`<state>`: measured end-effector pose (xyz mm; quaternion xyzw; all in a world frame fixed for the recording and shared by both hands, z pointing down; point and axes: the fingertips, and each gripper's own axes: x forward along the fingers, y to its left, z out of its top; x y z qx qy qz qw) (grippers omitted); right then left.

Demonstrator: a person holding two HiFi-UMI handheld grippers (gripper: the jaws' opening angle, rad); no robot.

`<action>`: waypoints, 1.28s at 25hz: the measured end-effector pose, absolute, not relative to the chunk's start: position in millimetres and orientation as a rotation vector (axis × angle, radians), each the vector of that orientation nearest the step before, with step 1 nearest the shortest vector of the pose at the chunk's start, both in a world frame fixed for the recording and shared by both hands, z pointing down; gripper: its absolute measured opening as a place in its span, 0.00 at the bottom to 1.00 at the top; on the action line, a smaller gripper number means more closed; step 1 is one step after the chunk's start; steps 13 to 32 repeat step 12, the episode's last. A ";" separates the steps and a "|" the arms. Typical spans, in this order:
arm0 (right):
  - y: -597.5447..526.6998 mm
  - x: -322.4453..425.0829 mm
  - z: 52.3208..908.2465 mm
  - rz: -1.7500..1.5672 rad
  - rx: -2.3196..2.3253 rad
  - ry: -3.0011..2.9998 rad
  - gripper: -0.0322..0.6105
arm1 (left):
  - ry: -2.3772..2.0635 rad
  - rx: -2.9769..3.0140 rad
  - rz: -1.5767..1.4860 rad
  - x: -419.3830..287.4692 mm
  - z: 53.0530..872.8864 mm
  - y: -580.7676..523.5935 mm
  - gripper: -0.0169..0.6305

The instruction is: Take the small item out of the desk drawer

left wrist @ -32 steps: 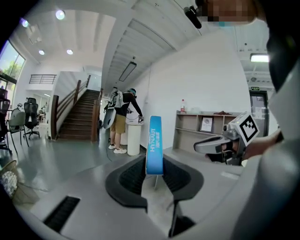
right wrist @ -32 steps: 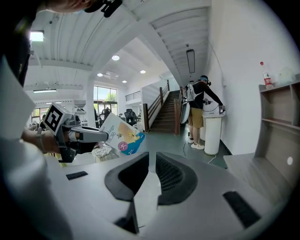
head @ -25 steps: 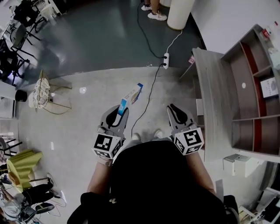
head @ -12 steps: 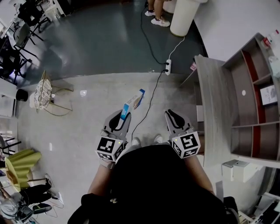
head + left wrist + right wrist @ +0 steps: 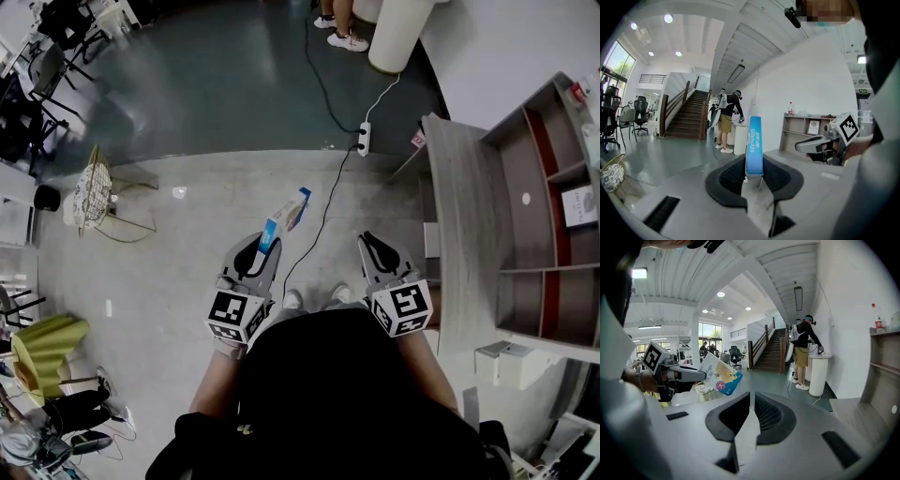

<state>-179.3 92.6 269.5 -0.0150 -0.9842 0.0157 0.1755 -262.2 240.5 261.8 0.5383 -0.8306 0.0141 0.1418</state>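
Left gripper view: left claw (image 5: 754, 177) pinches blue box (image 5: 754, 143) upright; right claw (image 5: 751, 409) just narrowed shut, seemingly empty.

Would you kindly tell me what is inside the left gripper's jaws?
A slim blue box, clamped edge-on by the left gripper; the pads cover its gripped sides.

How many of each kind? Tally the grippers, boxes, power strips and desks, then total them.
Grey two-jaw grippers with marker cubes: 2, left gripper and right gripper; the right's empty jaws have just closed further
Blue-and-white cardboard box, in the left gripper: 1
White power strip on the floor: 1
Grey wooden desk: 1
Total: 5
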 end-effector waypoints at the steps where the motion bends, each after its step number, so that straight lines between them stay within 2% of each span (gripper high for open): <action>1: 92.5 -179.8 268.8 0.042 -0.046 -2.791 0.09 | -2.404 1.553 0.041 -262.2 260.9 240.4 0.18; 32: 108.4 -176.7 274.5 0.034 -0.086 -2.783 0.09 | -2.408 1.530 0.019 -252.6 264.6 251.5 0.18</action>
